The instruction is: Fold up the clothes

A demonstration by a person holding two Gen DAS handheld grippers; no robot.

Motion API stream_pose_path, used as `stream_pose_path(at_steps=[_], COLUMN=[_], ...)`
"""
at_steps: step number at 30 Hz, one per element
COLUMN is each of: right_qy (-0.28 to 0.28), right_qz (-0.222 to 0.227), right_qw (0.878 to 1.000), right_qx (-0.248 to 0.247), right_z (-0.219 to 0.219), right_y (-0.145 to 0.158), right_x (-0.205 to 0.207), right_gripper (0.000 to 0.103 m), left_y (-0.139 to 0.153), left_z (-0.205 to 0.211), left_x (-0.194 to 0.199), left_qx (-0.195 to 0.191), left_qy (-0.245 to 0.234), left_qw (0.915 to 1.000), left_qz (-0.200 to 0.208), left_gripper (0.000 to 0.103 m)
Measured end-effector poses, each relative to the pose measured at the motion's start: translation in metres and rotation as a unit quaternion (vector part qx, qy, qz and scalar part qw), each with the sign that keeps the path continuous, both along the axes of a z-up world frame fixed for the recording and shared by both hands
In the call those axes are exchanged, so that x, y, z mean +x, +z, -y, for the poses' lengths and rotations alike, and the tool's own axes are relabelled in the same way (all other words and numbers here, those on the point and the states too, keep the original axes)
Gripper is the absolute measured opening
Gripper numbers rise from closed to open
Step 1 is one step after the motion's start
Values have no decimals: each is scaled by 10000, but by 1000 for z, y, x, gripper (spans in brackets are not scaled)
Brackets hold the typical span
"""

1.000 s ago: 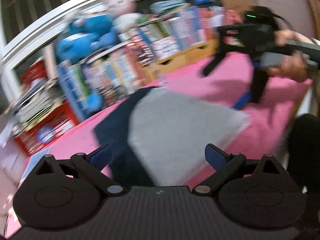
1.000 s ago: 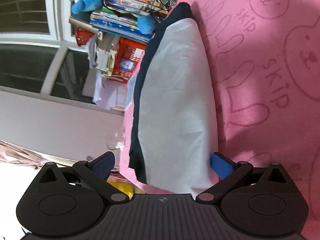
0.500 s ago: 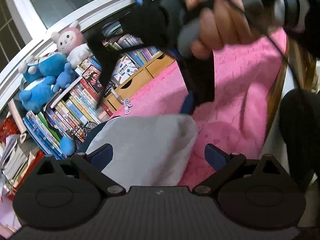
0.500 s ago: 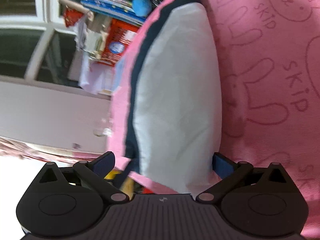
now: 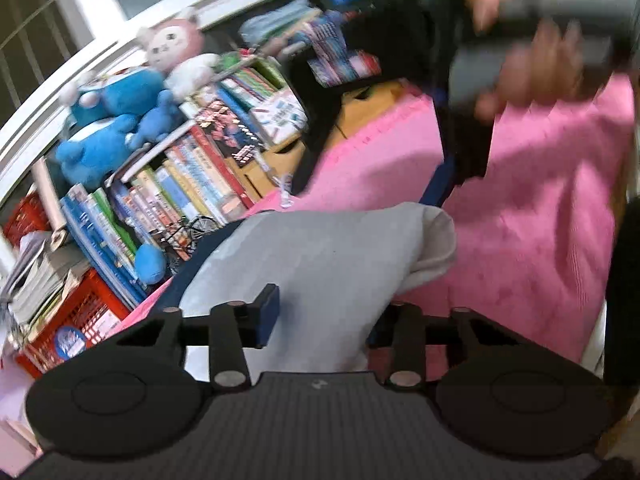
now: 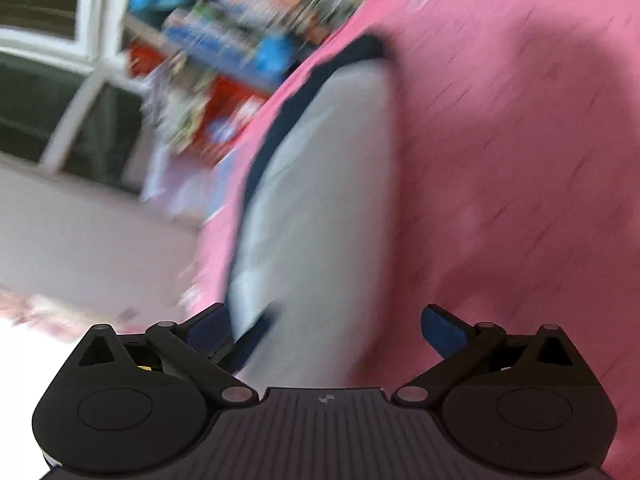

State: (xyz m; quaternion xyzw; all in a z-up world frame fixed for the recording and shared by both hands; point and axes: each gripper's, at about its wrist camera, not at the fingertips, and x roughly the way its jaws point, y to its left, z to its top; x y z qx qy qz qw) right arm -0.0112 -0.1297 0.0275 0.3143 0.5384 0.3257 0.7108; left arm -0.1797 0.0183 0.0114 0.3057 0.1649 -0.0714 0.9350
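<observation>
A folded grey garment [image 5: 320, 264] with a dark navy layer under it lies on the pink cloth [image 5: 532, 232]. My left gripper [image 5: 324, 316] has its jaws closed in on the garment's near edge, and the cloth bunches between them. The garment also shows in the blurred right wrist view [image 6: 320, 208]. My right gripper [image 6: 326, 328] is open, with the garment's near end between its fingers. The right gripper and the hand that holds it [image 5: 532, 56] hang over the pink cloth in the left wrist view.
A row of books [image 5: 188, 184] with blue and pink plush toys [image 5: 116, 116] on top stands at the far edge of the pink cloth. A red basket [image 5: 72, 320] sits at the left. A wooden drawer box [image 5: 360, 112] stands behind.
My left gripper has closed from open onto the garment's near edge. The right gripper has stayed open and swung, so its view is blurred.
</observation>
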Motion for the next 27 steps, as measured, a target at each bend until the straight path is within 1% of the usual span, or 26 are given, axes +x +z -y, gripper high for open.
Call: stream_pose_path(at_steps=[2, 4, 5, 6, 7, 8, 9, 11, 12, 13, 14, 17, 19, 20, 21, 22, 23, 24, 25, 27], right_qy=[-263, -326, -368, -458, -509, -505, -478, -344, -252, -208, -216, -297, -253, -202, -159, -120, -82, -46, -1, 105], right_qz=[-61, -150, -106, -24, 9, -21, -110, -444, -606, -670, -595, -469, -332, -142, 64, 269, 474, 621, 739, 1142], right_qw=[9996, 9990, 9987, 9985, 9982, 9980, 9977, 9956, 9942, 9932, 9933, 9928, 9958, 9982, 9990, 9990, 9985, 9978, 9970, 9931], right_qx=[53, 279, 335, 307, 314, 369, 467, 753, 856, 928, 968, 1062, 810, 553, 415, 343, 271, 220, 216, 230], right_z=[1, -5, -10, -15, -20, -27, -33, -42, -50, -56, -60, -68, -77, -82, -84, -84, -85, -86, -85, -81], right_y=[-8, -15, -16, -16, -17, -20, -25, -40, -49, -54, -54, -53, -51, -49, -46, -41, -36, -30, -20, 7], right_x=[25, 50, 61, 71, 81, 92, 102, 118, 125, 131, 134, 145, 150, 149, 146, 142, 138, 136, 135, 132], right_gripper=[103, 102, 100, 94, 89, 80, 78, 78, 74, 72, 72, 71, 57, 46, 41, 39, 35, 33, 33, 32], left_y=[6, 13, 18, 23, 29, 35, 41, 51, 54, 55, 56, 52, 44, 40, 37, 33, 30, 29, 31, 37], left_z=[-1, -6, -10, -15, -19, -24, -29, -39, -44, -47, -49, -48, -44, -43, -41, -39, -37, -35, -33, -30], left_x=[-4, -5, -4, -4, -4, -3, -2, -2, -2, -2, -1, -2, -3, -3, -3, -4, -4, -4, -3, 1], left_qx=[-112, -267, -424, -581, -747, -903, -1088, -1418, -1564, -1638, -1689, -1682, -1615, -1581, -1558, -1535, -1511, -1444, -1425, -1404], left_qy=[73, 156, 217, 277, 345, 399, 459, 526, 533, 516, 505, 423, 403, 393, 371, 350, 328, 293, 249, 157], left_qw=[9998, 9993, 9986, 9975, 9961, 9945, 9923, 9878, 9857, 9847, 9840, 9847, 9859, 9865, 9870, 9875, 9880, 9891, 9895, 9898], left_qz=[114, 193, 234, 276, 331, 362, 375, 359, 331, 294, 259, 195, 154, 133, 90, 47, 5, 27, 66, 155], left_gripper=[33, 30, 30, 29, 29, 29, 29, 29, 29, 29, 29, 29, 29, 29, 28, 25, 23, 22, 22, 22])
